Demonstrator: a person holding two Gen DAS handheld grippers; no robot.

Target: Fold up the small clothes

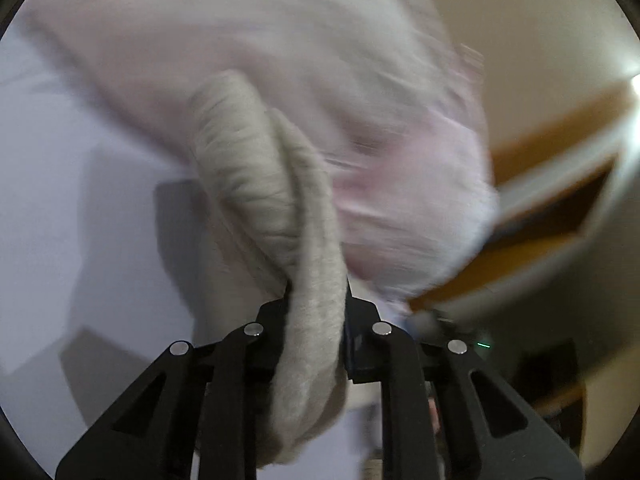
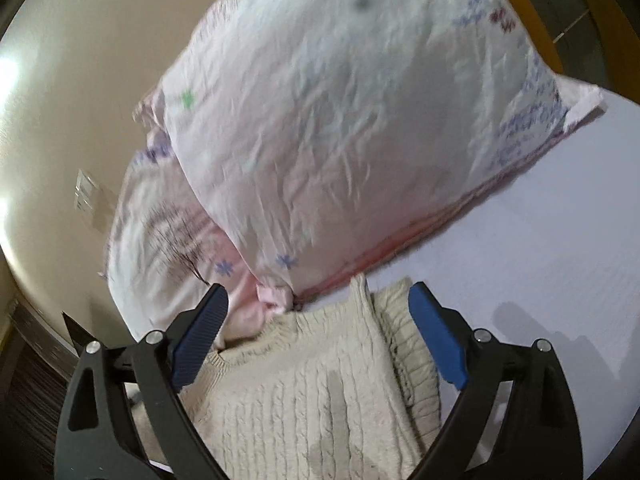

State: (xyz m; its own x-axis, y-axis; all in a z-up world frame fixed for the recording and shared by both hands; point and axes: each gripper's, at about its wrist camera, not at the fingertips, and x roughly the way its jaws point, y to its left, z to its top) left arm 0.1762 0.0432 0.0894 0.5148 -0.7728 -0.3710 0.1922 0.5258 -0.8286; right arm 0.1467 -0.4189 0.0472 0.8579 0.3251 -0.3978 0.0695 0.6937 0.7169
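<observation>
A small cream cable-knit sweater (image 2: 320,392) lies on the white bed sheet (image 2: 540,264). My left gripper (image 1: 316,320) is shut on a ribbed edge of the sweater (image 1: 264,200), which stands up bunched between the jaws and fills the middle of the left wrist view. My right gripper (image 2: 318,304) is open, its blue-padded fingers (image 2: 200,340) spread on either side of the sweater's top edge, just above the knit.
A large pink patterned pillow (image 2: 340,120) leans right behind the sweater, with a second pillow (image 2: 168,240) under it to the left. It is blurred in the left wrist view (image 1: 280,60). A wooden headboard (image 1: 560,208) and a beige wall (image 2: 80,80) lie beyond.
</observation>
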